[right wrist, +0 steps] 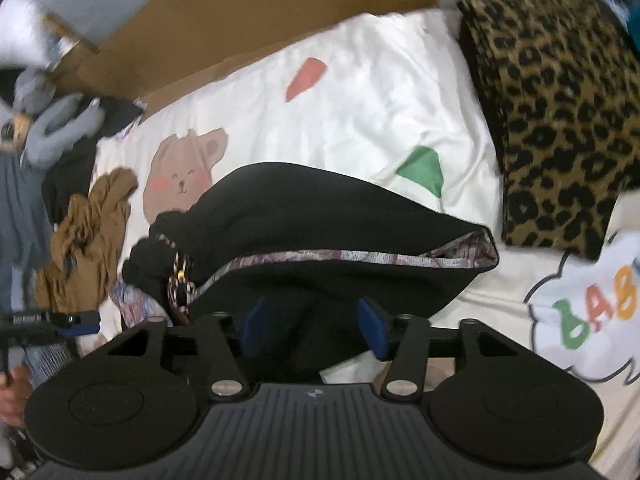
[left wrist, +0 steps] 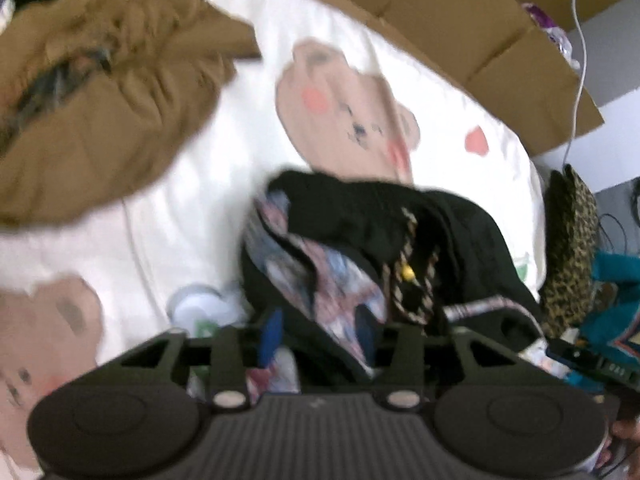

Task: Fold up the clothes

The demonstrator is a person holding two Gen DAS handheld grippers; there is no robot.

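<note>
One black garment (right wrist: 320,216) with a patterned pink-and-blue lining, shown as a woven-looking band along its edge, is seen bunched on the white quilt (right wrist: 360,92). A braided two-tone drawstring with one yellow bead (left wrist: 407,273) hangs at its gathered waistband. The cloth looks soft and matte, and it is heaped rather than flat.

The right gripper (right wrist: 316,326) is held wide, with two blue pads either side of a black fold; nothing is pinched between them. The left gripper (left wrist: 320,340) is largely covered by the garment's lining, one blue pad alone being visible, so its opening cannot be told.

One brown garment (left wrist: 100,100), crumpled and with elastic gathers, lies well apart to the left. The quilt is smooth and printed with cartoon bears, of which two are counted in the left wrist view, plus red and green shapes. One leopard-print cushion (right wrist: 560,100) rests against the quilt's edge. Flat corrugated cardboard (right wrist: 260,20) is seen beyond the quilt.
</note>
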